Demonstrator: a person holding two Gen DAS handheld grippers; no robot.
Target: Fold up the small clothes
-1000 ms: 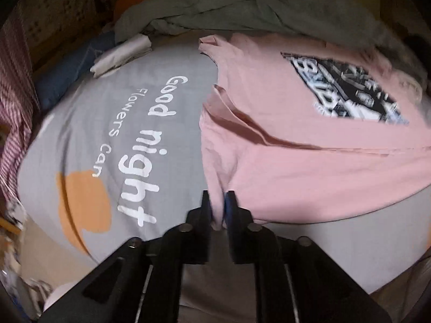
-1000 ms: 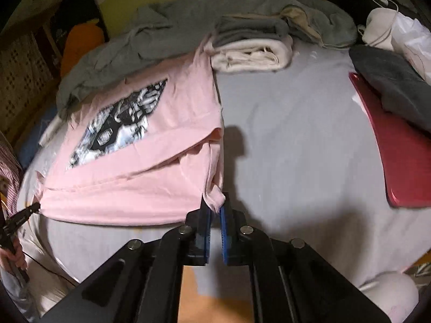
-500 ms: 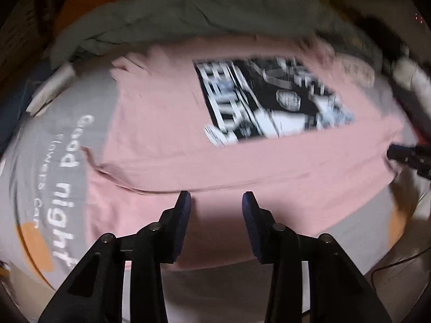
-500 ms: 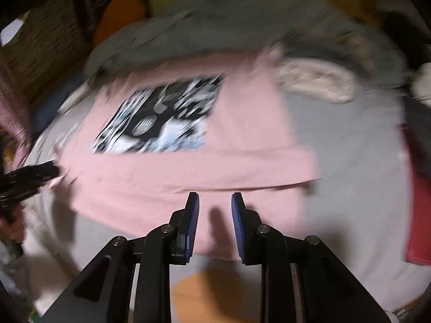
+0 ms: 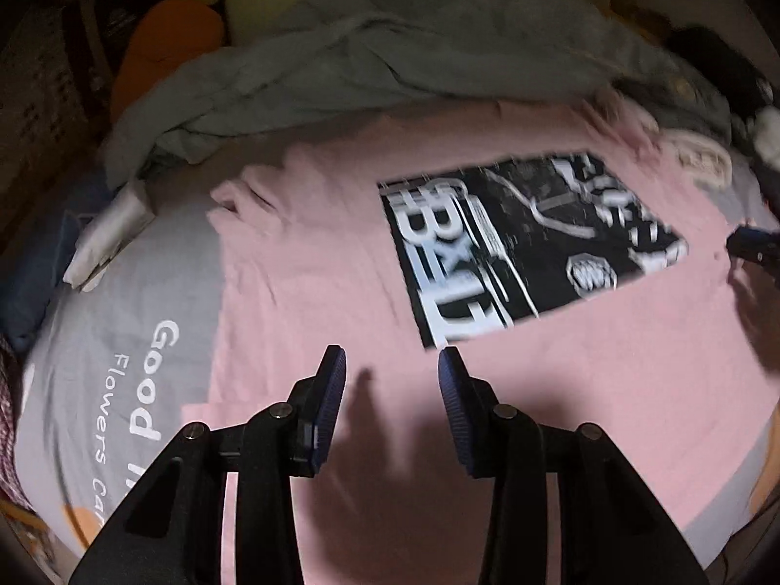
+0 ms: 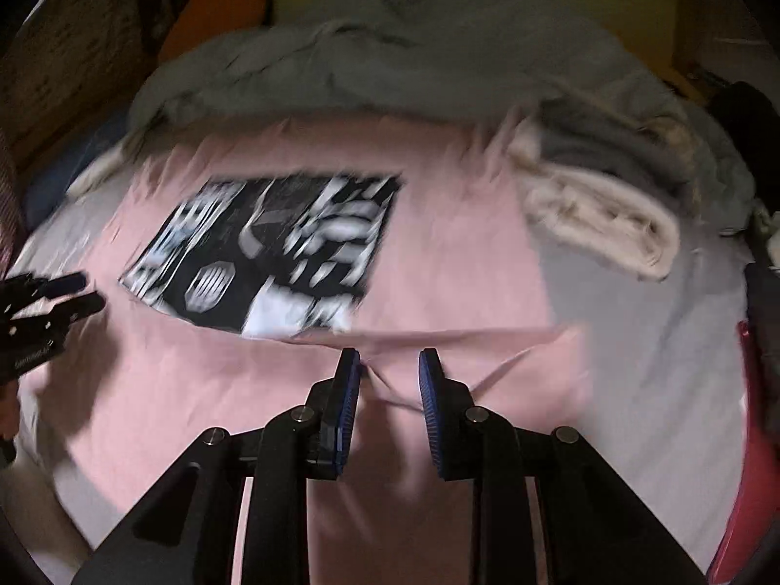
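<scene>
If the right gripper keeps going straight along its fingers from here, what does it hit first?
Most likely the pink T-shirt: the right gripper points down at its folded edge, jaws open with nothing clamped. The black print lies further along. Depth is hard to judge through the blur.

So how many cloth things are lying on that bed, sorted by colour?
Pink: 1, the tee
Grey: 2, the rumpled garment and the folded piece
Cream: 1, the folded piece
Total: 4
Dim, blurred items at the edges are left out.
</scene>
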